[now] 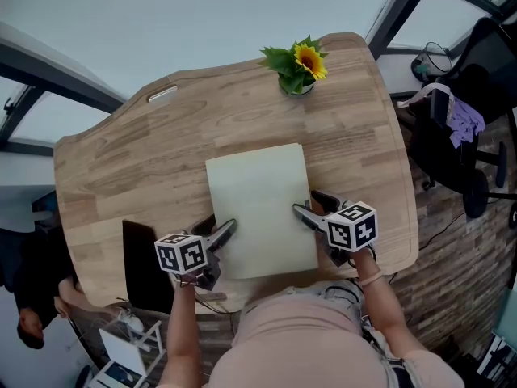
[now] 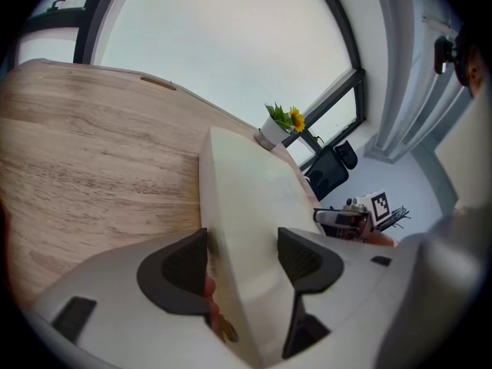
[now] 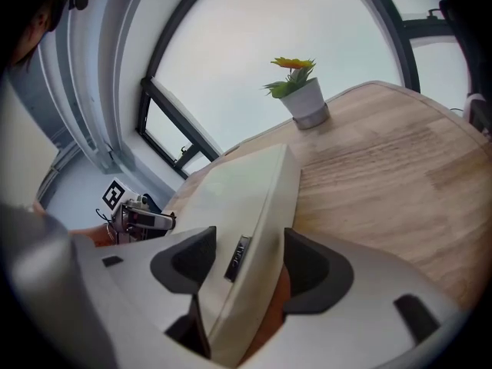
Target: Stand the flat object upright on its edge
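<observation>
While a pot [image 1: 296,88] holds a sunflower [image 1: 309,59], the cream board [image 1: 262,208] sits nearer.

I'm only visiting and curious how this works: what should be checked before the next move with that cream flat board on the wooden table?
1. Cream flat board between left gripper's jaws: ok.
2. Board between right gripper's jaws: ok.
3. Grippers closed on board: not ok, both open.
4. Board upright on edge: not ok, lies flat on light wooden table.
5. Potted sunflower clear of board: ok.
</observation>
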`<state>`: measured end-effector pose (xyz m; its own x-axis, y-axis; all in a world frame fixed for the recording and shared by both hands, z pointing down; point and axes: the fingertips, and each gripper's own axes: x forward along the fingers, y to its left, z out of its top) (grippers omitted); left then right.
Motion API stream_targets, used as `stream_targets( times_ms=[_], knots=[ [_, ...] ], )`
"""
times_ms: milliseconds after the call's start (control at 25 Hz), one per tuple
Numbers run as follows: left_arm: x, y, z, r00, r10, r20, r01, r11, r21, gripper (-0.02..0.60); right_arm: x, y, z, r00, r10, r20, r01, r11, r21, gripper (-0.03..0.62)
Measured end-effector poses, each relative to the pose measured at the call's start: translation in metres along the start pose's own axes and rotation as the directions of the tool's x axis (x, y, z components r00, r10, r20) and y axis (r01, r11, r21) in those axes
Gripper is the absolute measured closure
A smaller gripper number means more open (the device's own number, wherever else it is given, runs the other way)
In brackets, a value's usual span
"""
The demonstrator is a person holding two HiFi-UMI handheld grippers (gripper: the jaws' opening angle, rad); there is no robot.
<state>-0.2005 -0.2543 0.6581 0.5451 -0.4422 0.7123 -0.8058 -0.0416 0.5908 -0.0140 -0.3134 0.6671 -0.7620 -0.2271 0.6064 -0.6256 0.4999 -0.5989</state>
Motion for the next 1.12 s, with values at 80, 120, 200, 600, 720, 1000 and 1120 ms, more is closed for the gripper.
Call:
stream_targets(
  times_ms=[80,120,200,600,720,1000,1120],
  knots=[
    [0.002,0.001,-0.001,1.000,-0.006,-0.022,0.006,1.000,-0.012,0.315,0.002,0.000,-0.001,1.000,0.012,-0.005,-0.012,1.000,0.022,0.330],
    [0.003,0.002,-0.002,0.999,-0.010,-0.031,0.010,1.000,-0.019,0.313,0.002,0.001,-0.002,1.000,0.017,-0.008,-0.017,0.999,0.034,0.330],
    [0.005,0.004,-0.004,0.999,-0.019,-0.042,0.018,0.999,-0.040,0.310,0.004,0.000,-0.004,1.000,0.027,-0.013,-0.026,0.998,0.055,0.327],
    [0.012,0.005,-0.006,0.996,-0.079,-0.051,0.072,0.990,-0.123,0.296,0.012,-0.002,-0.010,0.997,0.064,-0.038,-0.059,0.990,0.125,0.290],
    [0.012,0.005,-0.006,0.995,-0.083,-0.049,0.076,0.988,-0.132,0.295,0.013,-0.001,-0.011,0.997,0.071,-0.029,-0.066,0.988,0.141,0.286],
    [0.010,0.003,-0.005,0.997,-0.066,-0.028,0.062,0.990,-0.130,0.295,0.013,0.000,-0.010,0.998,0.056,-0.015,-0.053,0.988,0.145,0.287],
    [0.008,0.003,-0.005,0.998,-0.055,-0.015,0.053,0.990,-0.129,0.295,0.012,0.001,-0.010,0.999,0.040,-0.003,-0.039,0.989,0.140,0.289]
  ],
)
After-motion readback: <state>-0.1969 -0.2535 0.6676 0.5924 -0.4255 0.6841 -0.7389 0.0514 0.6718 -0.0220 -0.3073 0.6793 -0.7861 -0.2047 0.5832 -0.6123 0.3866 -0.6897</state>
